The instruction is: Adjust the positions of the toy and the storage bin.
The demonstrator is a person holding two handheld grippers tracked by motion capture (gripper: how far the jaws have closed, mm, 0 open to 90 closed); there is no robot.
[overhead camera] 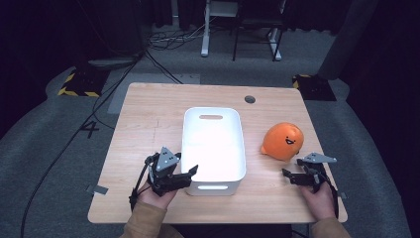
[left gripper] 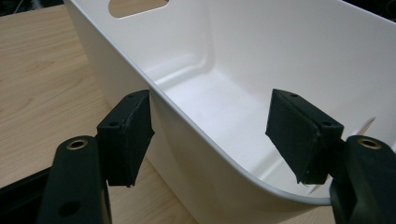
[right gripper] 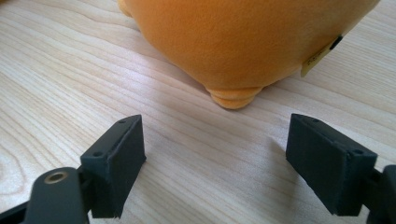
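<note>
Left gripper point(left gripper: 210, 135) apart astride white bin point(left gripper: 243, 60) wall, right gripper point(right gripper: 215, 163) apart near orange plush point(right gripper: 243, 37)

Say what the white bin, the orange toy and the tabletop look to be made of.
White bin: likely moulded plastic, smooth with a soft sheen, thin rounded rim, cut-out handle.
Orange toy: plush fabric, matte and fuzzy, with a sewn-in tag.
Tabletop: pale wood or wood-look laminate; grain lines show, which of the two is unclear.

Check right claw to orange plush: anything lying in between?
Nothing. The right gripper view shows bare wooden tabletop between the open right claw and the orange plush; the high view shows the same gap.
</note>
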